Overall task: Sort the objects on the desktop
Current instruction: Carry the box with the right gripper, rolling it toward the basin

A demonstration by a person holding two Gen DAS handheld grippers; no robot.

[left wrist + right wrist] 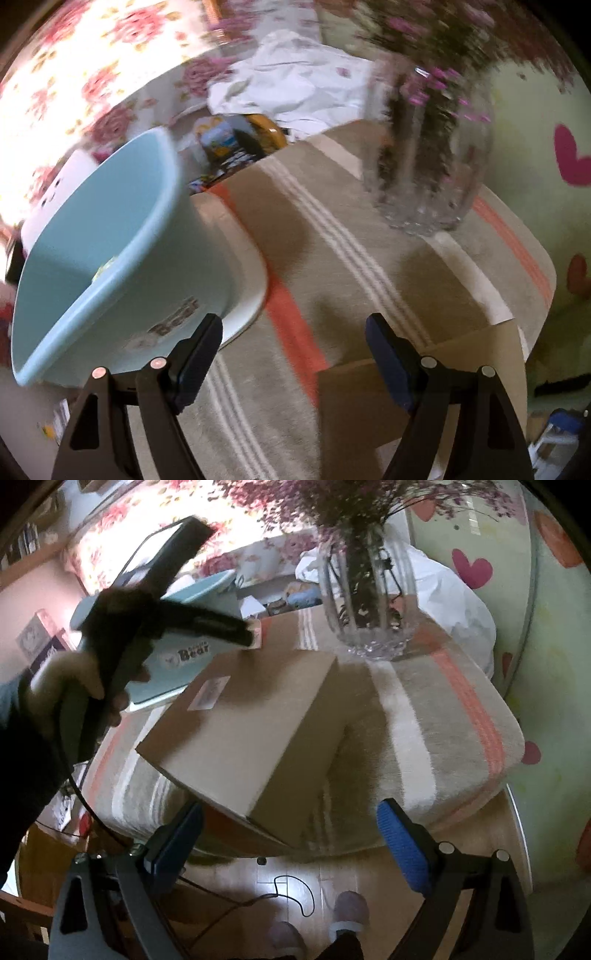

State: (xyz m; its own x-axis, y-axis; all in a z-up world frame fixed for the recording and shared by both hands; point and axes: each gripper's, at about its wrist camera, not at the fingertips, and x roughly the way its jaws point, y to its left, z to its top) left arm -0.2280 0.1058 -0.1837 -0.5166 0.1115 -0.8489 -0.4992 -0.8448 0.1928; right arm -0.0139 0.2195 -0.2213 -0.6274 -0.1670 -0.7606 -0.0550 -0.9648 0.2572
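A light blue plastic bin (110, 251) marked "Bear" stands at the left of the striped table mat (332, 258); it also shows in the right wrist view (184, 653). My left gripper (293, 343) is open and empty just right of the bin, above the mat. A brown cardboard box (251, 723) lies on the mat; its corner shows in the left wrist view (369, 398). My right gripper (290, 834) is open and empty, hovering at the box's near corner. The left gripper (255, 635) appears in the right view holding a small pinkish thing I cannot identify.
A glass vase (424, 147) with purple flowers stands at the back of the mat, also in the right wrist view (369, 602). White plastic bags (295, 85) and packets (229, 147) lie behind. The mat's edge (480, 794) is near; floor and feet are below.
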